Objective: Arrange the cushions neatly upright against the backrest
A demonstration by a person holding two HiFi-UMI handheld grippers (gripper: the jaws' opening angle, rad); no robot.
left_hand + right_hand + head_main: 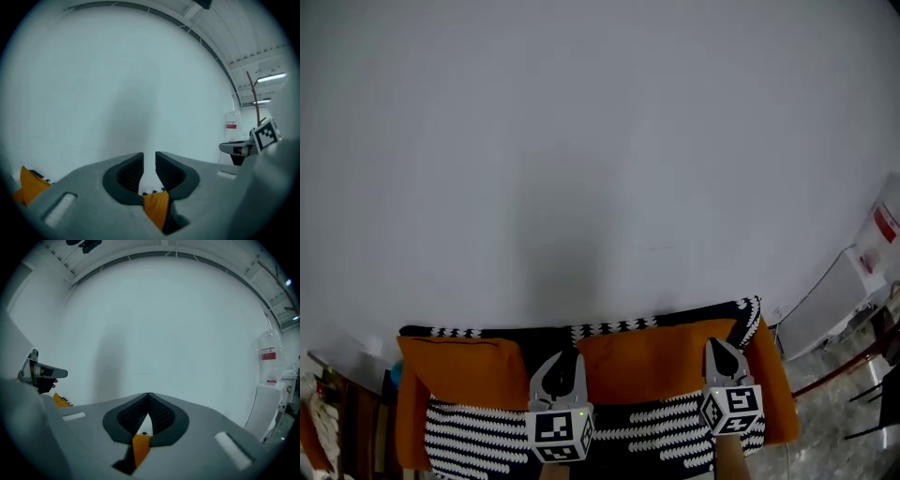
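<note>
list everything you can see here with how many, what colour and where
cushions: two, orange, upright side by side against the backrest, one left, one right
sofa: one, orange at both ends, at the bottom of the head view, against the wall
throw: one, black with white pattern, over the sofa's seat and back edge
wall: one, white, behind the sofa, fills most of the view
container: one, white with a red label, far right by the wall
floor: grey, lower right
left gripper: one, grey, raised in front of the cushions, jaws slightly apart, nothing between them
right gripper: one, grey, raised in front of the right cushion, jaws shut, empty
</note>
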